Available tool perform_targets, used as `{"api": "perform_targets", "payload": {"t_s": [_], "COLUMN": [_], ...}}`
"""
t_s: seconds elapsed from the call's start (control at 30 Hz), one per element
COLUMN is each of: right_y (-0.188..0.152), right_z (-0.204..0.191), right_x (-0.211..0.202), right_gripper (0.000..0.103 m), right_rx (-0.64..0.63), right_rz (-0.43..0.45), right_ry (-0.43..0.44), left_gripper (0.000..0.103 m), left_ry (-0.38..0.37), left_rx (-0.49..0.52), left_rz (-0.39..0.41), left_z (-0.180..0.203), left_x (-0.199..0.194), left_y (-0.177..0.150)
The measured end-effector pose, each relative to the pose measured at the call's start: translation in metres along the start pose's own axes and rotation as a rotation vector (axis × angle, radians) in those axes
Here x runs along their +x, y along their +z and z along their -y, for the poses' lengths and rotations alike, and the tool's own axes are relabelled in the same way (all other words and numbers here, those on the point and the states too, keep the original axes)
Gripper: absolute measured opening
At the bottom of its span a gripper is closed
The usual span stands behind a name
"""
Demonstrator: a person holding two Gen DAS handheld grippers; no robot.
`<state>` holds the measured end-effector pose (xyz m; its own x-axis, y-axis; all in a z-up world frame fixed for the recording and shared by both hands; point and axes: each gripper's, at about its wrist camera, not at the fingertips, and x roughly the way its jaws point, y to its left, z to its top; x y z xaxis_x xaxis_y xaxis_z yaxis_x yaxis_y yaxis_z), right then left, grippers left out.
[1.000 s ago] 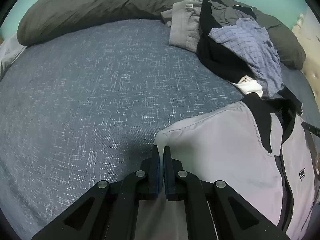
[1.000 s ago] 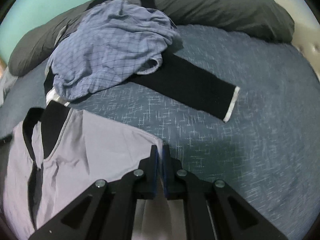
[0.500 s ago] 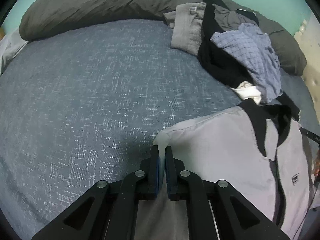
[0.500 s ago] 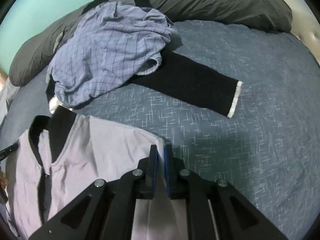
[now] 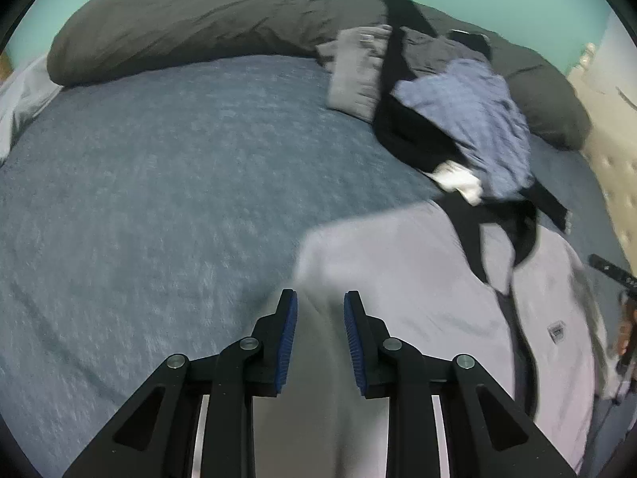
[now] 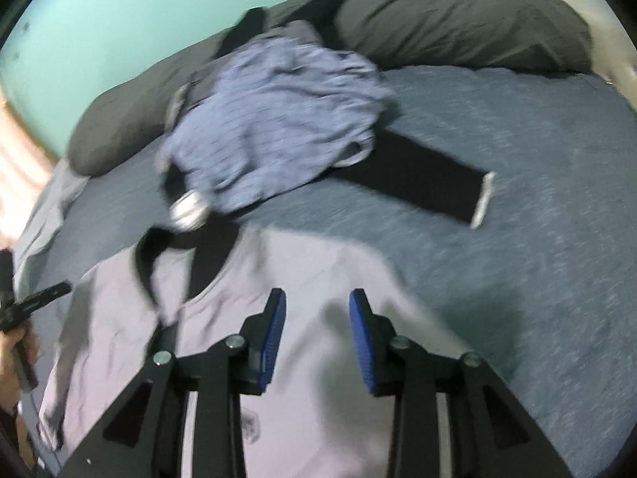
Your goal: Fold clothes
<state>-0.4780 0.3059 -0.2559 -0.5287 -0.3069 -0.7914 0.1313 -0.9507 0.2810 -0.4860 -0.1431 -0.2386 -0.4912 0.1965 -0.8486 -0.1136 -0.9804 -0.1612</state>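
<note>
Blue bedspread (image 5: 167,199) lying ahead, I am opening both the left gripper (image 5: 320,310) and right gripper (image 6: 317,310), half-spread and empty, over the grey jacket (image 5: 418,279), judging a fold just laid and the next grab due at its lower hem.

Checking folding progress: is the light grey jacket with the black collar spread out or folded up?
Spread out: the light grey jacket lies flat, front up, on the blue bedspread, collar and zip showing.

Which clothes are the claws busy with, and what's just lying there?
In the job:
- grey jacket, flat on the bed
- left claw and right claw, both opening above it, not gripping

Just lying about:
- blue checked shirt
- black garment under it
- folded grey garment
- dark pillows
</note>
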Motion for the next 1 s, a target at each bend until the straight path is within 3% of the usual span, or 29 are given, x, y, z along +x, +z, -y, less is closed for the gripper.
{"api": "perform_targets", "payload": {"t_s": [0.3,0.53,0.7,0.77,0.87,1.0], "right_y": [-0.074,-0.134,-0.169,-0.18,-0.196,-0.211], "right_z": [-0.064,-0.098,-0.124,-0.132,-0.145,-0.155], "right_x": [-0.024,-0.038,-0.043,-0.043,-0.042,-0.038], "right_gripper": [0.033,0.033,0.033,0.033,0.034,0.043], "right_rx": [-0.083,-0.147,-0.19,-0.189,-0.19,-0.178], "right_rz": [-0.082,-0.153,-0.204,-0.22,-0.248,-0.268], "right_ry": [0.107,0.144,0.163,0.154,0.122,0.119], "left_gripper": [0.032,0.032,0.038,0.044,0.044,0.044], "left_ry": [-0.054,-0.129,-0.13,-0.122,-0.101,-0.078], "left_rx": [0.021,0.012,0.009,0.003,-0.001,-0.008], "left_rz": [-0.042,-0.089,-0.085,-0.085,-0.082,-0.083], "left_z": [0.027,0.051,0.061,0.061,0.06,0.059], "left_x": [-0.032,-0.057,-0.072,-0.074,-0.077,-0.083], "left_y": [-0.069,-0.136,-0.171,-0.18,-0.193,-0.21]}}
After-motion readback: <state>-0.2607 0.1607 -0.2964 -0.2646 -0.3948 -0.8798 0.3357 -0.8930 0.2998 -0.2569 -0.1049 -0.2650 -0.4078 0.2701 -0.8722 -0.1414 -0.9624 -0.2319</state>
